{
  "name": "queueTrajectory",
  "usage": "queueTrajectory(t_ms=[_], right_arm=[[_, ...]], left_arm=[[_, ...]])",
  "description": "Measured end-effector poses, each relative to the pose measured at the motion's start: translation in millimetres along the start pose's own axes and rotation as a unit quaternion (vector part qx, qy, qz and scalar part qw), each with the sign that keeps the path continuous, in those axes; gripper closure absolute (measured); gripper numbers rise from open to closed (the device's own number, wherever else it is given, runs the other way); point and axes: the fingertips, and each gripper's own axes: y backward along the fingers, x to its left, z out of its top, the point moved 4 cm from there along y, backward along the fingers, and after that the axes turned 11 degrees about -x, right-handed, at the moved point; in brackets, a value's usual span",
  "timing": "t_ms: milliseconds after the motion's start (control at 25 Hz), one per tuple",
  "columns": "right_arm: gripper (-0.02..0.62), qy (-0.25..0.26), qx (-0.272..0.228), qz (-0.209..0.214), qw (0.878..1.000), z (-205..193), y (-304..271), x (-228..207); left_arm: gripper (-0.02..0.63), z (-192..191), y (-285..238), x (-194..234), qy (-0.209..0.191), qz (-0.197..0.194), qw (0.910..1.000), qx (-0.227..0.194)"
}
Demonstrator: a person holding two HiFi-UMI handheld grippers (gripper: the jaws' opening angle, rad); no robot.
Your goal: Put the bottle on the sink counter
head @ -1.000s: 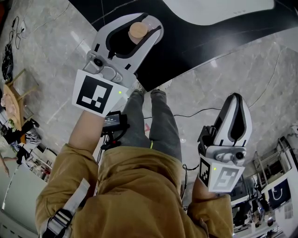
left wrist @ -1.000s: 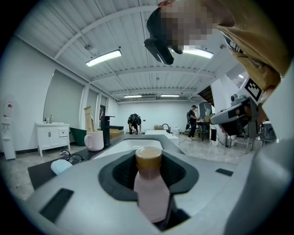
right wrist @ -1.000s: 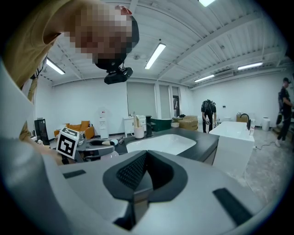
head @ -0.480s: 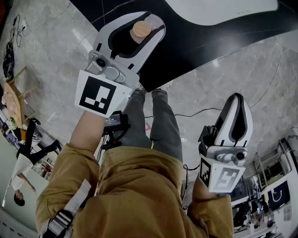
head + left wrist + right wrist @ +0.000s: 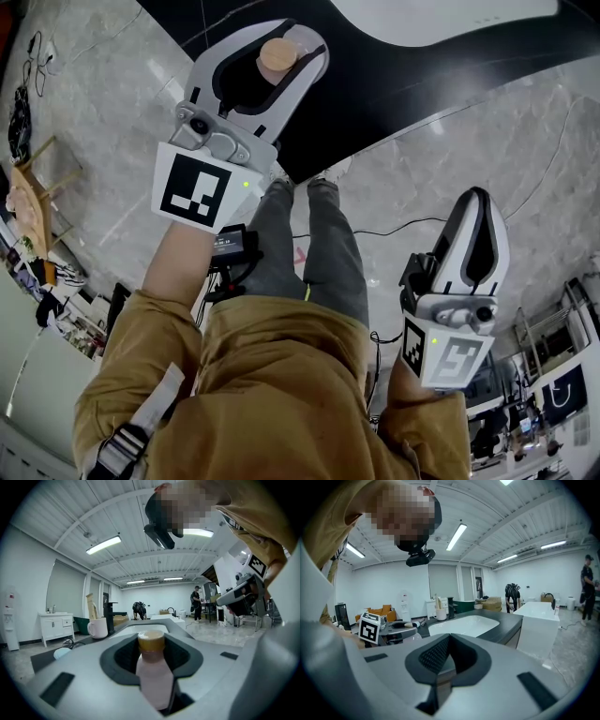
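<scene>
In left tool [image 5: 284, 37]: smooth, round-capped bottle [image 5: 154, 681]

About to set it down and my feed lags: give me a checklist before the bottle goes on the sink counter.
1. Bottle clamped by fingers of left gripper: ok.
2. Bottle upright: ok.
3. Bottle over the sink counter: ok.
4. Bottle's base touching the counter: cannot tell.
5. Mug standing apart from the bottle: ok.
6. Right gripper empty and off to the side: ok.
</scene>
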Motion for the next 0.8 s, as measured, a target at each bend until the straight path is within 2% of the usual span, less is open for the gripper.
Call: queueTrajectory(t_ms=[680,800], right_arm=[[0.591,-0.002,-0.008,0.003,1.0,3.0,-0.8,-0.3],[0.591,-0.002,-0.009,0.003,1.0,3.3,0.5,-0.6]], left_arm=[[0.471,1.6,-2.9,1.3,-0.002,0.008,1.0,-0.005],[0.448,-0.4,-4.6,2.6,0.007,0.006,1.0,-0.002]])
